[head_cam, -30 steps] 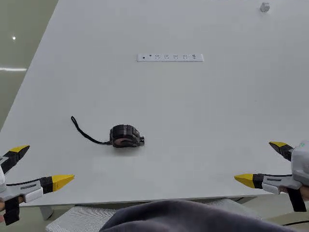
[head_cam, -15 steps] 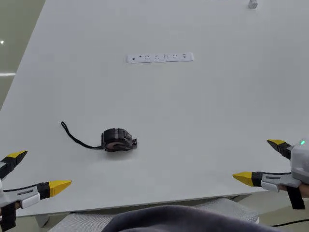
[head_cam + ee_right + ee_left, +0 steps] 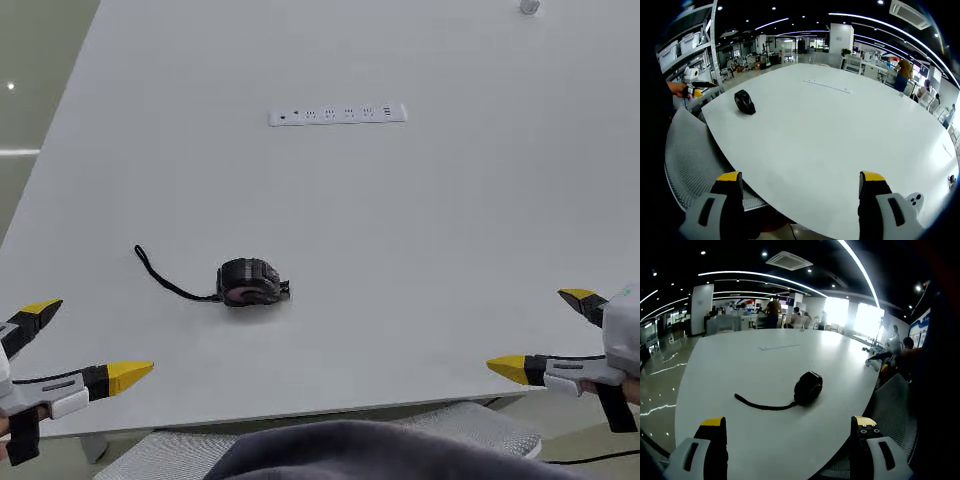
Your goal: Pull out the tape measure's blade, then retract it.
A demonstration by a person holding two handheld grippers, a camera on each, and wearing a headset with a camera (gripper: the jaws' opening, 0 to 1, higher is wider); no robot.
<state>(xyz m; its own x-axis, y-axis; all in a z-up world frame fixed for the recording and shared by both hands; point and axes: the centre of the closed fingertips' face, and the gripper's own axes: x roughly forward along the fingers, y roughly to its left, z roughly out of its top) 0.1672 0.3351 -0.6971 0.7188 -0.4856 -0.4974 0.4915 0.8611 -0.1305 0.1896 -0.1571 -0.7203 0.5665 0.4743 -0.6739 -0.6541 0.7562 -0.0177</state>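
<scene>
Black plastic, round-bodied, the tape measure [image 3: 252, 283] lies on the white worktop [image 3: 430, 230] near the front edge, over toward the front left corner, with its blade fully inside the case. A thin black wrist strap [image 3: 170, 277] trails from its left end, away toward the left edge. What looks like the blade's hook tab sits at the right end, so case and strap together run roughly along the front edge.

The left gripper [image 3: 88, 340] hovers just off the front left corner, its yellow-tipped jaws spread wide and holding nothing. In the left gripper view the tape measure [image 3: 808, 387] sits ahead and slightly right of the gap between the jaws. The right gripper [image 3: 542, 332] hangs off the front edge far to the right, also wide apart and empty, well apart from the case. The left is clearly nearer, so it would likely pin the case while the right crosses to the hook.

A white power strip [image 3: 337, 114] lies mid-table, toward the far edge.
</scene>
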